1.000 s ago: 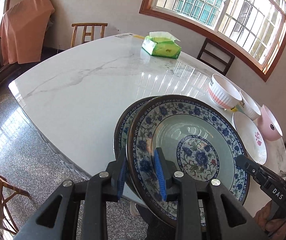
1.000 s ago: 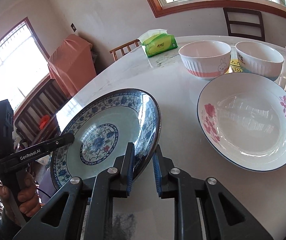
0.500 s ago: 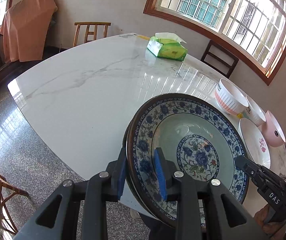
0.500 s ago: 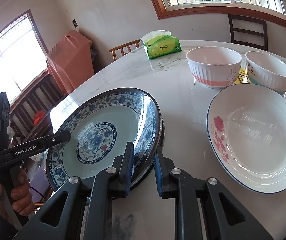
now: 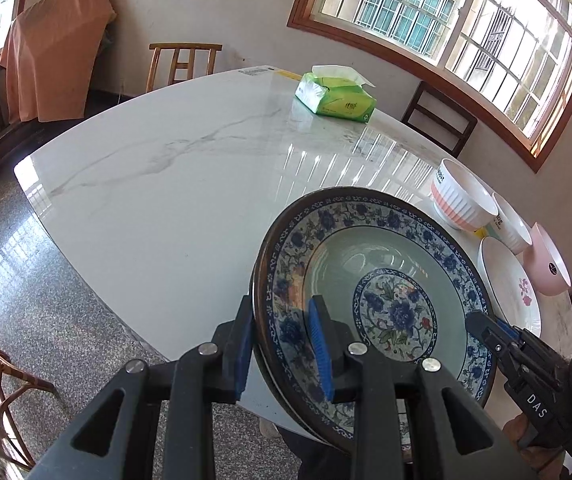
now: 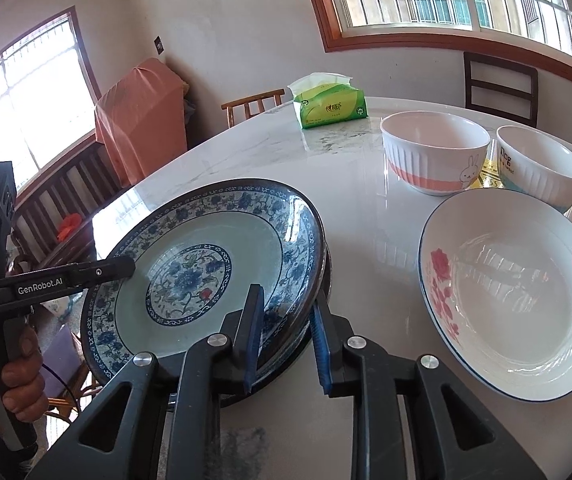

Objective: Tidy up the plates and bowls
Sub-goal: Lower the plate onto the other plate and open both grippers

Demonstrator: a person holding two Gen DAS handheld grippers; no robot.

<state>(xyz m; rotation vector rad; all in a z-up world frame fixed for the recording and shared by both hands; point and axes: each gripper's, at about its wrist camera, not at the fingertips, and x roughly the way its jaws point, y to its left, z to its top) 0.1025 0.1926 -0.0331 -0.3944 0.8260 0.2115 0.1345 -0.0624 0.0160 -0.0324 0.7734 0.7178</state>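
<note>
Your left hand-held gripper point(image 5: 282, 344) is clamped on the near rim of the blue floral plate point(image 5: 378, 296), one pad under the rim and one on the patterned border, its grip no wider than a second ago. That plate now sits squarely over a second dark-rimmed plate point(image 6: 318, 304) on the near edge of the marble worktop point(image 5: 174, 184); a second ago the lower plate stuck out well to the left of the upper one in the left wrist view, and now only a thin sliver of its rim shows. Your right hand-held gripper point(image 6: 286, 332) straddles the opposite rim of the stack and its jaws have just been opening: the rim is between them, but the right pad now stands visibly clear of the plate edge, where earlier both pads pinched it. To the right, just beside the stack, the white rose plate point(image 6: 518, 304) lies flat, with the rabbit bowl point(image 6: 434, 152), the ribbed white bowl point(image 6: 538, 164) and the pink bowl point(image 5: 546, 264) behind it, all where they were. The green tissue pack point(image 5: 336, 98) lies at the far side of the worktop.
</note>
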